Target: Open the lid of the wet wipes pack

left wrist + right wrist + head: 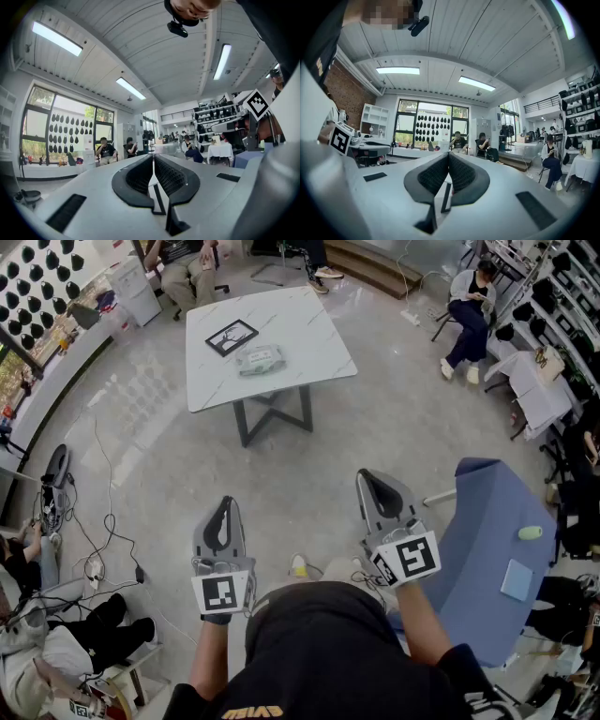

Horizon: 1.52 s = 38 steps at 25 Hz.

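The wet wipes pack (pixel 260 359), pale green with its lid down, lies on a white marble-topped table (pixel 309 329) far ahead in the head view, beside a black-framed marker card (pixel 232 337). My left gripper (pixel 224 507) and right gripper (pixel 368 481) are held level close to my body, well short of the table. Both are shut with nothing between the jaws. In the left gripper view the jaws of the left gripper (pixel 153 157) meet at the tips; in the right gripper view those of the right gripper (pixel 448 154) do the same. Neither gripper view shows the pack.
Open grey floor lies between me and the table. A blue-covered table (pixel 487 549) stands close at my right. Cables and gear (pixel 56 502) lie at the left. People sit at the back (pixel 192 268) and right (pixel 469 315), and a person (pixel 56 638) sits at lower left.
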Available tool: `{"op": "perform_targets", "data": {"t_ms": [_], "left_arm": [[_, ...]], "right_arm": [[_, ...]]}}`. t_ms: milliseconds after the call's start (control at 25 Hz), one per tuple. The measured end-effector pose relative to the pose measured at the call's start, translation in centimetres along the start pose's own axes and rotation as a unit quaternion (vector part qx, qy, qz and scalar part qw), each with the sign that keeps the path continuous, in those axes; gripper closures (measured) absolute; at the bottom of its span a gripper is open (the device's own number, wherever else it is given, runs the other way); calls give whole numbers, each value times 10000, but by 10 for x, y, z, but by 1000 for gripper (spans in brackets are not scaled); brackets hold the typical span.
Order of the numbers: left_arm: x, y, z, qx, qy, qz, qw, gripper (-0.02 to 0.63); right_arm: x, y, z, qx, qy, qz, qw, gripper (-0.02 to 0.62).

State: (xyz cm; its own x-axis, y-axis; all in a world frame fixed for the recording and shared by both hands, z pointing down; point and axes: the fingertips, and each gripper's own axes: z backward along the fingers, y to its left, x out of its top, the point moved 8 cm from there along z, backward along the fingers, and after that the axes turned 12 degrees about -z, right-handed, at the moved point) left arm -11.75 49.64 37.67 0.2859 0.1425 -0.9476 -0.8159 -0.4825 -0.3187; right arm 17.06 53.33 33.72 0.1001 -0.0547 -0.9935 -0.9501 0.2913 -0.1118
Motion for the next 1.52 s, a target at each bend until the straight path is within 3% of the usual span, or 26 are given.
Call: {"op": "perform_targets", "data": {"t_ms": [280,560,1080,1280,1400,1480,1520], "left_arm": [[6,5,-12,-45,-251,84,9996,588],[8,4,-14,-123,-238,-206,9994,587],[9,7,-17,4,-163,-134,9998,584],[7,10,-21,-84,-137,-86,9998,476],[9,12,-23,-89,-149,5,9998,379],[6,8,-24,-194,-88,114,9997,325],[4,6,-25,-275,-39,159,9995,308]], "right_arm": [[-4,-8,2,-240,-6,-84,9997,595],[-5,-7,0,-260,-29,-21,9997,595],[-8,-10,5,-606,70,16,9981,571],[-8,-14,9,-723,101,-54,9973,527],[-4,-14,10,-803,208,-105,9965,485],[-3,-16,13,-822,379,-140,9958,423],[-2,-16,12,-802,473,-153,9955,349]]}}
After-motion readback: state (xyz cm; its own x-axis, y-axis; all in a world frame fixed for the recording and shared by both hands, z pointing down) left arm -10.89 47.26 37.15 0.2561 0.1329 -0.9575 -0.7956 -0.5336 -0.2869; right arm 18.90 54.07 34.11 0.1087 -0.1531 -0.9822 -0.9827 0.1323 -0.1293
